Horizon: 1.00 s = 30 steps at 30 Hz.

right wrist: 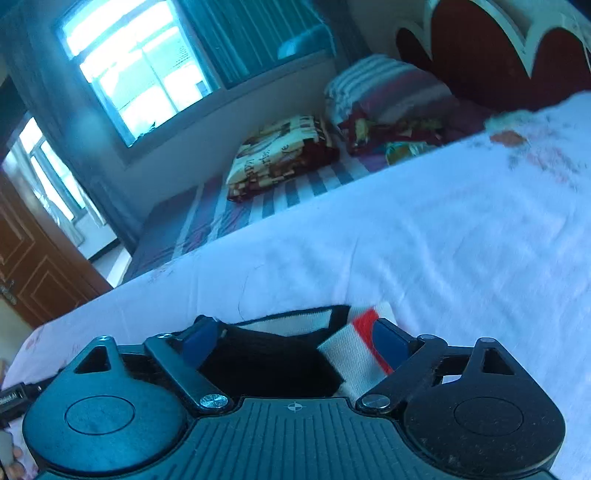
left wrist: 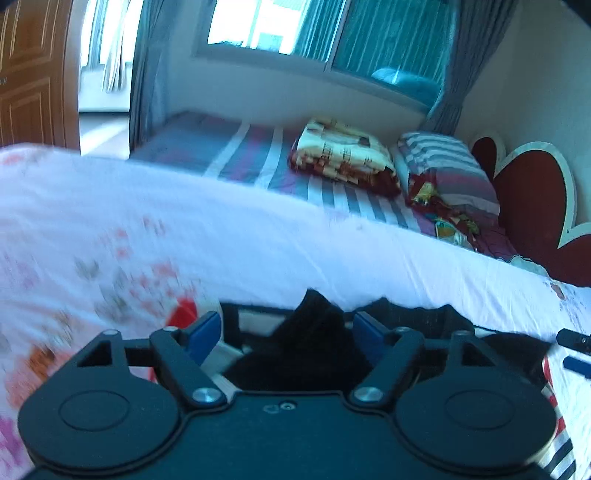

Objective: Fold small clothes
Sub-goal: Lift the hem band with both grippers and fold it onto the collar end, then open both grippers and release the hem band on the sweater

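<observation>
Two grippers work over one small garment. Nearest in the left wrist view, the left gripper [left wrist: 286, 332] stands with its two blue-padded fingers spread wide, and the black-trimmed, red, white and navy striped little garment [left wrist: 314, 347] lies bunched between them, with neither pad pressing on it. In the right wrist view the right gripper [right wrist: 295, 338] is likewise spread wide, the same garment's black edge and a red-and-white strip lying loose between its pads. The garment rests on the near edge of a white sheet with faint pink flower print [left wrist: 258, 240]. Beyond it lies a grey, white and purple striped mattress cover [left wrist: 243, 155] bearing one folded cream and dark red blanket [left wrist: 343, 155] and one striped pillow [left wrist: 447, 166]. Farthest stand one red heart-shaped headboard [left wrist: 532, 206], one window [left wrist: 295, 29] and one brown wooden door [left wrist: 33, 74].
</observation>
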{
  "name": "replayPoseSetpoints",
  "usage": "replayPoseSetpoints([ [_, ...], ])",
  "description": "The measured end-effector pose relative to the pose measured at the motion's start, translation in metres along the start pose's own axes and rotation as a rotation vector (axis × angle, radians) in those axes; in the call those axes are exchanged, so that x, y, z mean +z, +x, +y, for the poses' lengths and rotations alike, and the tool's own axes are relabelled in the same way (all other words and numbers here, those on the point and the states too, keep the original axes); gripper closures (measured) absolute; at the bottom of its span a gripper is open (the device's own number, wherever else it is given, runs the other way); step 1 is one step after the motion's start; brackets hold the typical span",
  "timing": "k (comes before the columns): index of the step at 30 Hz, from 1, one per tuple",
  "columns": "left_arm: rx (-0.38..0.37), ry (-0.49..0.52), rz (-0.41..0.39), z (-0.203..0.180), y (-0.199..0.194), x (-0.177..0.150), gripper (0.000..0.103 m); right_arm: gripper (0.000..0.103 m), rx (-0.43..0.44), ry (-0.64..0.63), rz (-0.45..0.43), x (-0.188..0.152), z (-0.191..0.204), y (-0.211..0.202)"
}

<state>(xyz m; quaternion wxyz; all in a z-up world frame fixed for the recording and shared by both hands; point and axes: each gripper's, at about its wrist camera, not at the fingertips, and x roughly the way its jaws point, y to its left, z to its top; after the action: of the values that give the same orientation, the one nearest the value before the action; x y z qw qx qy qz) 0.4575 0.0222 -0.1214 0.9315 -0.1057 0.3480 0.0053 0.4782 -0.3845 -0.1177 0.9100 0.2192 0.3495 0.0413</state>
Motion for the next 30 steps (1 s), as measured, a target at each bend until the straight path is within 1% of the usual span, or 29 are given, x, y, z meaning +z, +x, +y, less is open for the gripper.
replayPoseSetpoints([
  [2, -0.002, 0.031, 0.02, 0.001, -0.001, -0.001, 0.034, 0.014, -0.009, -0.044, 0.009, 0.0, 0.003, -0.001],
  [4, 0.017, 0.063, 0.037, 0.003, -0.002, -0.007, 0.035, 0.016, -0.038, -0.101, 0.025, -0.006, 0.005, 0.001],
  [6, 0.044, 0.081, 0.062, 0.005, 0.001, -0.015, 0.039, 0.027, -0.058, -0.148, 0.049, -0.017, 0.007, 0.008],
  [7, 0.046, 0.08, 0.08, 0.006, 0.003, -0.019, 0.042, 0.038, -0.062, -0.162, 0.066, -0.022, 0.008, 0.012],
  [8, 0.047, 0.073, 0.099, 0.009, 0.006, -0.023, 0.05, 0.054, -0.066, -0.172, 0.087, -0.029, 0.009, 0.018],
  [9, 0.055, 0.067, 0.117, 0.011, 0.009, -0.027, 0.061, 0.063, -0.069, -0.176, 0.103, -0.034, 0.009, 0.023],
  [10, 0.07, 0.063, 0.119, 0.013, 0.01, -0.031, 0.064, 0.071, -0.072, -0.179, 0.118, -0.038, 0.01, 0.026],
  [11, 0.077, 0.061, 0.108, 0.015, 0.009, -0.035, 0.068, 0.072, -0.08, -0.183, 0.124, -0.041, 0.008, 0.031],
  [12, 0.08, 0.063, 0.099, 0.017, 0.008, -0.037, 0.075, 0.074, -0.087, -0.192, 0.121, -0.043, 0.008, 0.032],
  [13, 0.081, 0.063, 0.094, 0.017, 0.006, -0.039, 0.08, 0.084, -0.095, -0.209, 0.119, -0.046, 0.01, 0.033],
  [14, 0.078, 0.056, 0.091, 0.019, 0.003, -0.04, 0.088, 0.093, -0.099, -0.226, 0.115, -0.048, 0.011, 0.032],
  [15, 0.076, 0.045, 0.086, 0.021, 0.0, -0.041, 0.096, 0.093, -0.094, -0.229, 0.112, -0.048, 0.011, 0.029],
  [17, 0.059, 0.014, 0.083, 0.028, -0.009, -0.045, 0.096, 0.094, -0.11, -0.241, 0.079, -0.052, 0.009, 0.019],
  [18, 0.054, 0.008, 0.083, 0.031, -0.012, -0.049, 0.096, 0.094, -0.133, -0.247, 0.089, -0.055, 0.004, 0.021],
  [19, 0.059, 0.021, 0.081, 0.032, -0.015, -0.053, 0.096, 0.094, -0.138, -0.238, 0.105, -0.058, -0.002, 0.023],
  [20, 0.063, 0.042, 0.077, 0.031, -0.016, -0.056, 0.096, 0.094, -0.128, -0.228, 0.096, -0.06, -0.006, 0.022],
  [23, 0.07, 0.09, 0.083, 0.025, -0.017, -0.053, 0.096, 0.093, -0.141, -0.261, 0.105, -0.056, 0.002, 0.018],
  [24, 0.085, 0.102, 0.073, 0.023, -0.02, -0.051, 0.091, 0.093, -0.135, -0.254, 0.081, -0.053, 0.003, 0.014],
  [25, 0.096, 0.099, 0.05, 0.021, -0.025, -0.048, 0.088, 0.09, -0.13, -0.239, 0.058, -0.05, 0.004, 0.009],
  [26, 0.099, 0.089, 0.025, 0.019, -0.031, -0.045, 0.083, 0.088, -0.126, -0.231, 0.035, -0.048, 0.006, 0.004],
  [28, 0.082, 0.096, -0.012, 0.012, -0.04, -0.039, 0.083, 0.088, -0.121, -0.252, 0.001, -0.041, 0.014, -0.003],
  [30, 0.056, 0.125, -0.016, 0.0, -0.043, -0.035, 0.078, 0.088, -0.099, -0.26, 0.003, -0.036, 0.023, -0.003],
])
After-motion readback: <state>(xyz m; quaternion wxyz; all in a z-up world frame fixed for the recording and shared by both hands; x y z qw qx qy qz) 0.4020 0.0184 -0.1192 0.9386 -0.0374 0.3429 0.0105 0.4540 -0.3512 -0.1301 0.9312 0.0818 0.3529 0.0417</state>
